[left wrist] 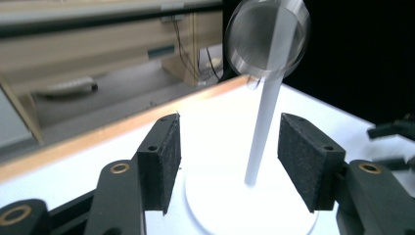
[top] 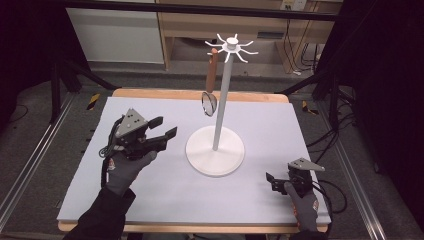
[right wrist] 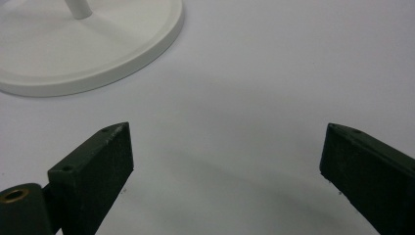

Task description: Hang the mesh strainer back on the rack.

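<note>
A white stand (top: 215, 152) with a thin pole and a ring of hooks (top: 231, 46) on top rises from the middle of the table. A utensil with a wooden handle (top: 212, 72) and a round metal-rimmed head (top: 209, 103) hangs from one hook, left of the pole. My left gripper (top: 168, 126) is left of the stand's base, open, and holds nothing. In the left gripper view the left gripper (left wrist: 227, 161) points at the pole (left wrist: 262, 132), with the round head (left wrist: 267, 39) above. My right gripper (top: 271, 182) rests near the front right, open; in the right gripper view, bare table lies under the right gripper (right wrist: 225, 161).
A pale grey mat (top: 150, 200) covers the wooden table. The stand's round base (right wrist: 98, 44) lies ahead and to the left in the right gripper view. Wooden furniture and cables stand beyond the far edge. Metal rails run along both sides of the table.
</note>
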### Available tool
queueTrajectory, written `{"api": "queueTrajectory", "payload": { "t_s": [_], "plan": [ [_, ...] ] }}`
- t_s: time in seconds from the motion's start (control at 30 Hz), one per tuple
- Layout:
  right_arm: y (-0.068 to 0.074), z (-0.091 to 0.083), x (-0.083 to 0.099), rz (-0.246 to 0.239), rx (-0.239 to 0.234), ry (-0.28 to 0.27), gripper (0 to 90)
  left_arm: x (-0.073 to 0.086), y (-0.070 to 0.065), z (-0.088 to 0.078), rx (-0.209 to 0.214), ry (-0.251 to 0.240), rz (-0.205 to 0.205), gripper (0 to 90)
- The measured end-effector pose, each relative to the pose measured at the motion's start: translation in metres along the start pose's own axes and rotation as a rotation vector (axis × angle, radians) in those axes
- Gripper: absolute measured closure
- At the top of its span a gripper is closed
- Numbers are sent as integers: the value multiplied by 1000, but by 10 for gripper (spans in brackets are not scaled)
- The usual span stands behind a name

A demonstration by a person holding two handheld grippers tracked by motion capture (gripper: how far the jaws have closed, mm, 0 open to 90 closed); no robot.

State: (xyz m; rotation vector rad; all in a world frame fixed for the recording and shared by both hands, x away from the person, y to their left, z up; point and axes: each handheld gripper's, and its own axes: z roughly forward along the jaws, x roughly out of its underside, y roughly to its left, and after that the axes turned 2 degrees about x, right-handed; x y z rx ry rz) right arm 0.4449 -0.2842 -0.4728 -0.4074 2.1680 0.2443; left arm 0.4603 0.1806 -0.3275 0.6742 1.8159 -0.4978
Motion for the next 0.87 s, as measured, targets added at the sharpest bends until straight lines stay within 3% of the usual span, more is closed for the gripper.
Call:
{"api": "queueTrajectory", "payload": {
  "t_s": [0.17, 0.53, 0.67, 0.87],
  "plan": [
    [-1, 1, 1, -11, 11, 0, 57, 32, 16, 1, -30, 82, -30, 399],
    [-4, -3, 3, 1, 28, 7, 55, 89, 42, -4, -84, 191, -94, 386],
    [-3, -2, 4, -14, 35, 22, 55, 105, 56, -11, -126, 202, -136, 381],
    [-3, -3, 5, -18, 48, 24, 55, 129, 75, -27, -189, 247, -163, 369]
  ]
}}
